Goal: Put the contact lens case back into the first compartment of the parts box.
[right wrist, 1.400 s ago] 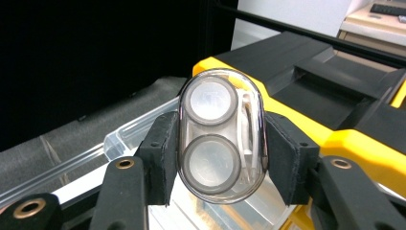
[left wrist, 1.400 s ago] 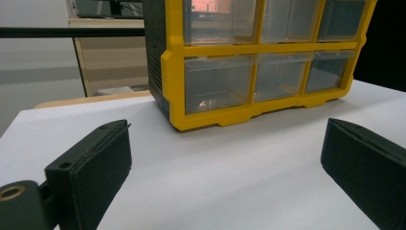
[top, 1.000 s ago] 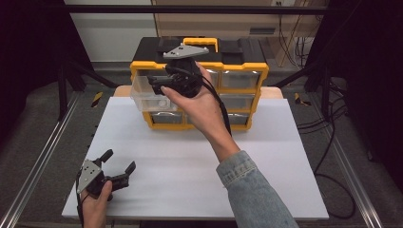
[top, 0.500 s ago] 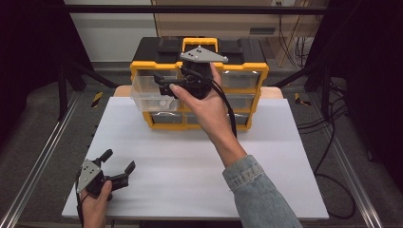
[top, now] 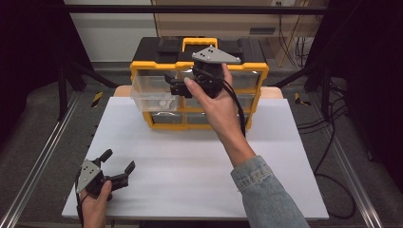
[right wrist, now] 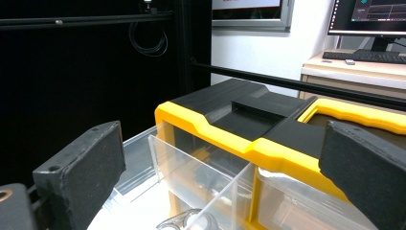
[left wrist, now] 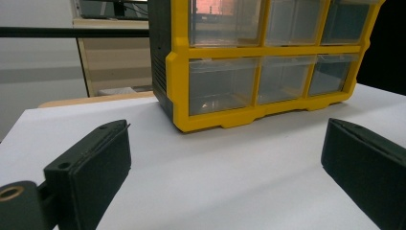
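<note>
Now the right gripper (top: 175,88) had just spread its jaws, nothing between them, above the pulled-out clear drawer (top: 153,92); the left gripper (top: 116,167) rested released on the table (top: 199,166).

High view: fixed above the near table edge, looking forward and down over the white table (top: 190,161) to the yellow drawer cabinet (top: 199,71) at the far side

Left gripper view: low, near the tabletop, looking level across it at the cabinet's front (left wrist: 258,62), some way off

Right gripper view: close above the cabinet's top corner (right wrist: 249,120), looking over a pulled-out clear drawer (right wrist: 191,191)

Shared by all three: the cabinet
</note>
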Demonstrator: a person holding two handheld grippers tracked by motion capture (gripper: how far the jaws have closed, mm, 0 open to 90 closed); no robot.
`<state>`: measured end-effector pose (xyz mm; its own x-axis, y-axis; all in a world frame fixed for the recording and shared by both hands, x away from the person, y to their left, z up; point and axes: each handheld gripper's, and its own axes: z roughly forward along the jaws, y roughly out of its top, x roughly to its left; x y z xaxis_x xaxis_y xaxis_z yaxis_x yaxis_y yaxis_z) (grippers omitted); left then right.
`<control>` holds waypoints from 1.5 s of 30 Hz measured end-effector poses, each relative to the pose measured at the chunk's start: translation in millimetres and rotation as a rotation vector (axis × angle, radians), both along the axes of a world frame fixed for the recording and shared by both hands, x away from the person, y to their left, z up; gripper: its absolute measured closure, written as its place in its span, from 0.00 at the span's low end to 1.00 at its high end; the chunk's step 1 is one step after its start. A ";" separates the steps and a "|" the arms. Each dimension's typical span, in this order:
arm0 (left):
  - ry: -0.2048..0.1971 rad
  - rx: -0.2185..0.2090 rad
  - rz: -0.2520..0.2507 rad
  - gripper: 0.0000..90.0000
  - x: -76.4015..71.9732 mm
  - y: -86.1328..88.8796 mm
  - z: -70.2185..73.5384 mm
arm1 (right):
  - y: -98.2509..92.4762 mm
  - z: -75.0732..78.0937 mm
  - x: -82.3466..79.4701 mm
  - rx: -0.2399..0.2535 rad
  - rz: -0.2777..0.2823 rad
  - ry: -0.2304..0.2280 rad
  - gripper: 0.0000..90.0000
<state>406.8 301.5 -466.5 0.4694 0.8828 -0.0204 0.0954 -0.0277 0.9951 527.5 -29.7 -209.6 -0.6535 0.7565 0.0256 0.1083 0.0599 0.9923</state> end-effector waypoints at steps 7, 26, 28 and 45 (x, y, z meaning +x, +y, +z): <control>0.000 -0.001 0.001 0.03 0.0 0.3 0.0 | -1.8 0.3 -0.3 -0.007 0.007 -0.005 0.03; 0.003 0.000 0.002 0.03 0.5 0.2 -0.4 | -31.9 -2.2 -0.9 -0.033 -0.022 -0.008 0.03; 0.005 0.001 0.004 0.03 0.1 0.6 -0.6 | -40.2 -5.7 -1.7 -0.050 -0.029 -0.007 0.03; 0.002 0.003 0.006 0.03 0.3 0.6 -0.4 | -95.5 -13.4 -10.3 -0.077 -0.082 0.006 0.03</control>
